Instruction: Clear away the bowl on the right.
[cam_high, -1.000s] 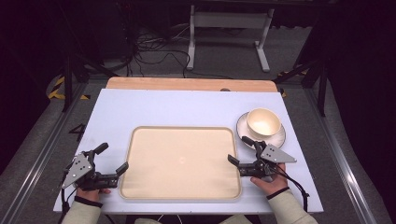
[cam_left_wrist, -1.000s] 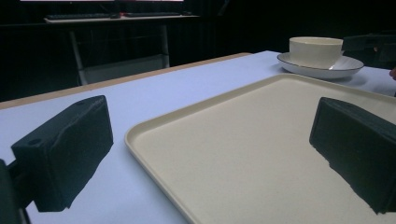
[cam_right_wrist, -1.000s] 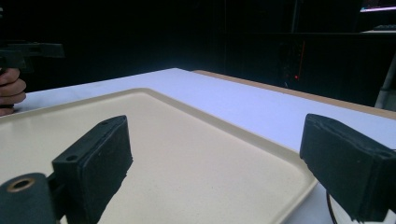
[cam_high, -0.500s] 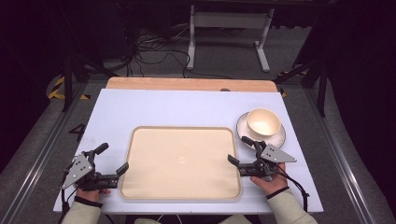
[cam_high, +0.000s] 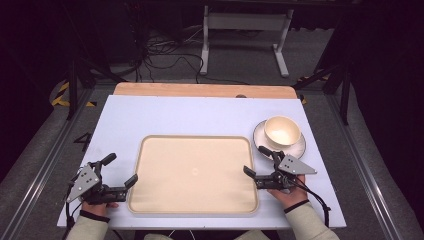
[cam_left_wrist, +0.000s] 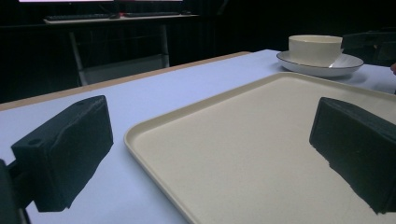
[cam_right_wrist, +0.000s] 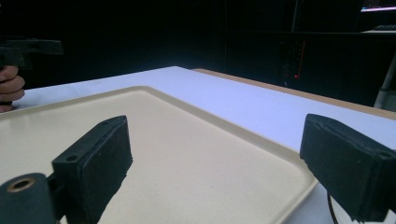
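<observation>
The tray lies flat on the near middle of the table. The left gripper rests low at the tray's near left corner, held level and pointing right, its jaws spread wide astride the rim with nothing pinched. The right gripper sits at the tray's right edge, held level and pointing left, jaws likewise wide apart across the rim, not pressing on it. Each hand grips its gripper from the near side. A bowl on a saucer stands just beyond the right gripper.
</observation>
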